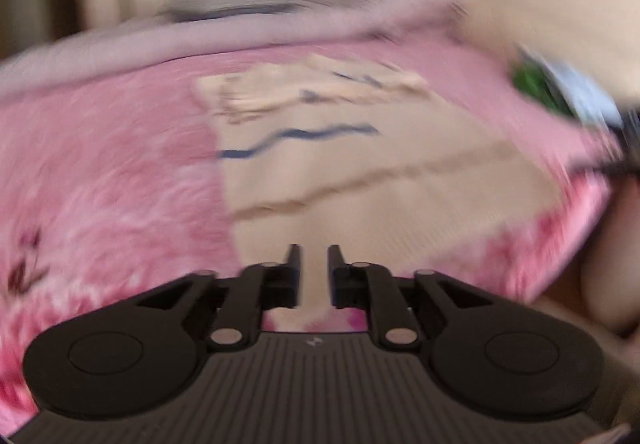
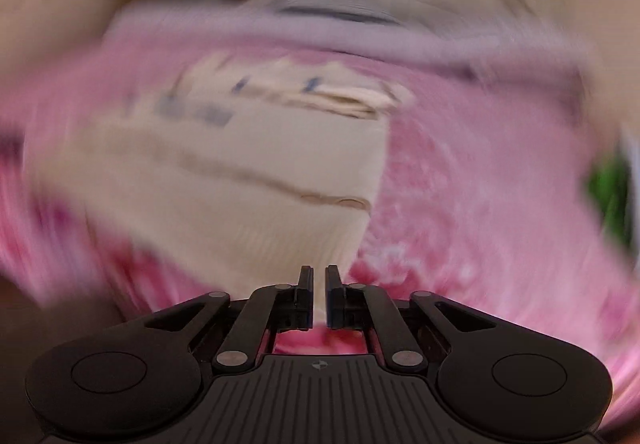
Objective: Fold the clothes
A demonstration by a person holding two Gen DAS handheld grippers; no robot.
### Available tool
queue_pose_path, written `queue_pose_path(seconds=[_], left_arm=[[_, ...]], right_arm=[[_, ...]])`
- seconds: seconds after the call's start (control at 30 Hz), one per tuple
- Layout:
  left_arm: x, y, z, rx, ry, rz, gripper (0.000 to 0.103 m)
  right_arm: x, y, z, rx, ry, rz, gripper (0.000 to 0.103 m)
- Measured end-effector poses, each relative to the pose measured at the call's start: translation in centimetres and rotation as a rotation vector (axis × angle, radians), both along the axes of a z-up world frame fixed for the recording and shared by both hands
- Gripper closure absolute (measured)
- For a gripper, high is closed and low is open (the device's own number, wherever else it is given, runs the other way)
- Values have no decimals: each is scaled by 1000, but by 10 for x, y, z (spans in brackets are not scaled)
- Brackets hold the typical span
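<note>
Beige garment (image 1: pixel 360 179) lies on pink blanket (image 1: pixel 100 163), near edge at both grippers: left gripper (image 1: pixel 314 256) and right gripper (image 2: pixel 319 276) each narrowly parted, grip unclear.

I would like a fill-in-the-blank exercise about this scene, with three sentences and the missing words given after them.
1. The beige garment lies on a blanket whose colour is ____.
2. In the left wrist view, a wavy line of ____ colour runs across the garment.
3. In both views the tongs, left and right, have a narrow gap through which ____ fabric shows.

Missing words: pink; blue; beige
</note>
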State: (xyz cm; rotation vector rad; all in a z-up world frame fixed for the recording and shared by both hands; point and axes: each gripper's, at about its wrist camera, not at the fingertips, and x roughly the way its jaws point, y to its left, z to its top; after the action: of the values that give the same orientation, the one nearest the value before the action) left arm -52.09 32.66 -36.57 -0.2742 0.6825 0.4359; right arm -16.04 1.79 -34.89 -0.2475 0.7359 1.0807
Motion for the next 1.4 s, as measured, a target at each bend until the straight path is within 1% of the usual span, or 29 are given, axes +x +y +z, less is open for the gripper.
queue_pose_path(seconds=[0.03, 0.07, 0.1, 0.13, 0.17, 0.27, 0.3, 0.33, 0.37, 0.5, 0.53, 0.57, 0.6, 0.63, 0.67, 0.83, 0.9, 1.0, 1.1, 1.17, 1.23, 1.27, 1.3, 1.37, 1.4], left_arm=[[-1, 9, -4, -49, -6, 53, 75], [-3, 18, -9, -99, -13, 106, 75], [-4, 27, -13, -148, -19, 159, 75], [-6, 35, -17, -197, -26, 212, 75], [-7, 44, -22, -246, -32, 265, 74], [-12, 60, -38, -411, -86, 355, 74], [-13, 65, -44, -466, -105, 381, 73], [-15, 68, -48, -504, -125, 406, 72], [-16, 70, -51, -524, -141, 422, 72], [-11, 73, -55, -573, -181, 435, 71], [-7, 72, -55, -584, -181, 420, 73], [-3, 70, -56, -595, -178, 396, 73], [2, 69, -57, -606, -175, 373, 73], [7, 66, -57, -590, -158, 367, 87], [9, 63, -54, -558, -144, 362, 97], [6, 40, -32, -390, -100, 311, 97], [13, 30, -28, -314, -27, 244, 95], [16, 29, -36, -292, 60, 254, 92], [13, 25, -20, -207, 66, 283, 91], [10, 22, -8, -145, 64, 302, 91], [16, 19, -1, -80, 79, 295, 89], [22, 18, -1, -80, 91, 287, 88], [29, 18, -3, -95, 105, 279, 85], [47, 14, -13, -131, 142, 249, 75], [53, 9, -17, -126, 168, 247, 71]], right_arm=[[14, -5, -6, 50, 118, -79, 81], [24, -8, -13, 80, 208, -145, 68], [32, -10, -19, 100, 281, -198, 57], [38, -13, -25, 119, 345, -249, 55], [42, -15, -30, 136, 389, -281, 55], [51, -13, -35, 183, 511, -314, 54], [53, -12, -37, 196, 550, -320, 54], [54, -10, -40, 206, 580, -324, 54], [54, -9, -42, 216, 608, -327, 54], [58, -9, -36, 205, 572, -333, 54], [59, -9, -34, 201, 561, -334, 54], [59, -9, -32, 197, 550, -336, 63], [60, -9, -30, 193, 539, -337, 91], [61, -9, -27, 190, 527, -339, 93], [62, -9, -25, 186, 516, -340, 95], [66, -10, -15, 167, 460, -347, 97], [66, -9, -12, 140, 425, -357, 98], [59, -7, -8, 50, 342, -391, 98], [53, -4, -4, -39, 259, -423, 95], [48, -3, -1, -99, 202, -443, 94], [38, -4, 14, -84, 50, -455, 94], [35, -5, 19, -46, 20, -440, 94], [32, -3, 20, -6, 37, -414, 94], [26, 8, 9, 20, 113, -339, 93], [22, 14, 4, 30, 152, -300, 93]])
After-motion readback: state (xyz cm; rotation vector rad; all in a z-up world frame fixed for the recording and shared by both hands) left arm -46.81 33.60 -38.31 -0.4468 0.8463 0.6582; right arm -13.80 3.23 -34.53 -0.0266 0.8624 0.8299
